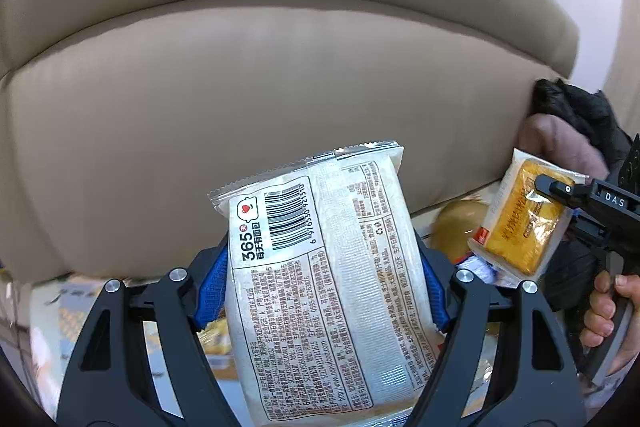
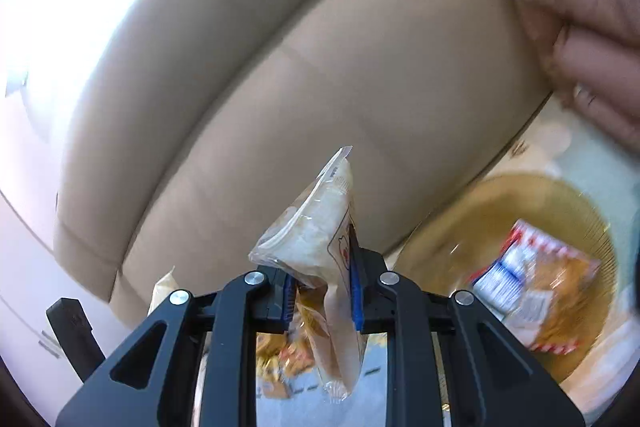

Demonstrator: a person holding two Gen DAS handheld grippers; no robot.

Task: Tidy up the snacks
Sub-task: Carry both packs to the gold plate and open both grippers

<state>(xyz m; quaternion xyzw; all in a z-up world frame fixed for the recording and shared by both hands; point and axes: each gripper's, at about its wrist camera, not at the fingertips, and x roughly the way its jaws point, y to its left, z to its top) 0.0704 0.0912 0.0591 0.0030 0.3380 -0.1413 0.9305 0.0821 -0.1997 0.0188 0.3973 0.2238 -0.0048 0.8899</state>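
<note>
The lower end of the white bread packet [image 1: 320, 279] runs out of the left wrist view at the bottom edge, and its sides sit behind the blue pads [image 1: 212, 287] of the left gripper [image 1: 324, 291]. Small print on its back panel is too fine to read. The hand [image 1: 612, 311] on the right gripper's handle is cut by the right edge.

In the right wrist view the amber bowl [image 2: 496, 199] and the snack packets [image 2: 532, 291] inside it are motion-blurred; their labels cannot be read. The yellow-printed packets [image 2: 284, 359] below the right gripper [image 2: 322, 295] show only through gaps in its frame.
</note>
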